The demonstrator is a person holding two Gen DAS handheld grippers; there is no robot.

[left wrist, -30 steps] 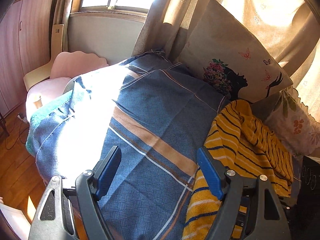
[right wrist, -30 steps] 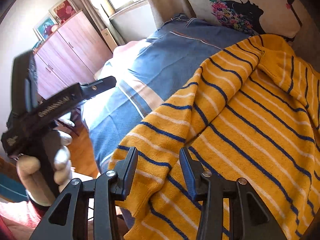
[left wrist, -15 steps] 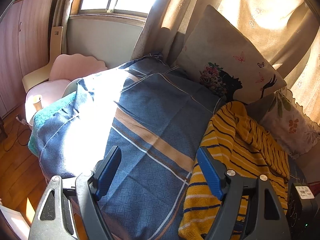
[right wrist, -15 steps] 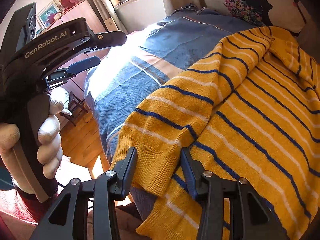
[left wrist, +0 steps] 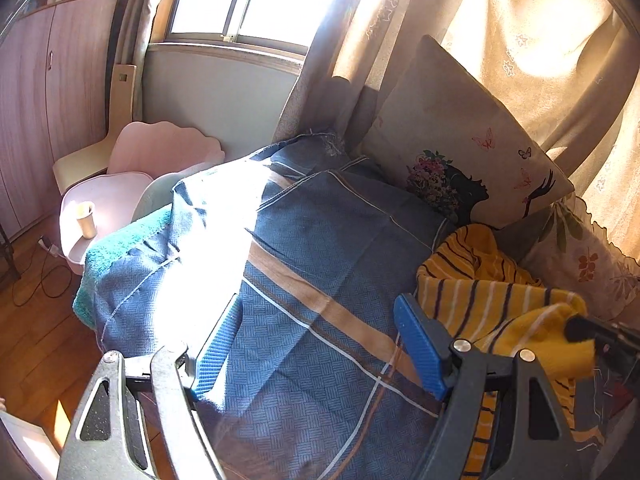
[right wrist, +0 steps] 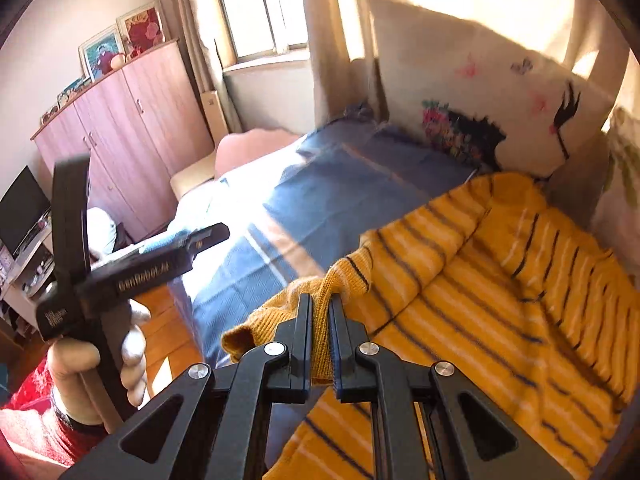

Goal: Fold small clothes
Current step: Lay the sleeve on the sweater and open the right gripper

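folding is barely begun: the yellow striped sweater (right wrist: 500,280) lies rumpled on the blue bedspread (left wrist: 320,280), its edge pinched by the right gripper (right wrist: 320,320); the left gripper (left wrist: 316,344) is held spread, empty.

Black tongs (left wrist: 316,356) with blue ribbed pads (left wrist: 418,346), silver screws; red sleeve (right wrist: 28,404).

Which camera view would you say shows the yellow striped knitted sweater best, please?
The right wrist view: the yellow striped knitted sweater spreads across the bed, its edge pinched in the right tongs. The left wrist view shows only a bunched part behind the open left tongs.
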